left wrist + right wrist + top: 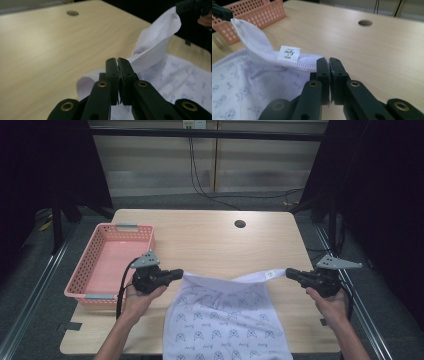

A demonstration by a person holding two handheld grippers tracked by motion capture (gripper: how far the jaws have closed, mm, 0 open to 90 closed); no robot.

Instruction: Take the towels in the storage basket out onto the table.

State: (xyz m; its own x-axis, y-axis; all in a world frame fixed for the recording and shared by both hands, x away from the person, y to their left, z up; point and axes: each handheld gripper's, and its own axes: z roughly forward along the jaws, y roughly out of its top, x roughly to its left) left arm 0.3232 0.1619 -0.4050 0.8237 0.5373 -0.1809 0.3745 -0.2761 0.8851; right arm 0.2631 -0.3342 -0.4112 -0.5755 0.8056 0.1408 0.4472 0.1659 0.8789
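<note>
A white cloth garment (225,317) with a small blue print hangs over the table's front edge, its waistband stretched between both grippers. My left gripper (180,273) is shut on the band's left end, lifted above the wood. In the left gripper view the jaws (118,61) pinch the hem of the garment (150,53). My right gripper (289,272) is shut on the right end. In the right gripper view the jaws (329,61) clamp the stitched band beside a small white label (289,53).
A pink perforated basket (95,265) stands at the table's left edge, just beyond my left hand. A round cable hole (240,224) sits at the back of the wooden table (210,240). Black cables trail on the floor behind.
</note>
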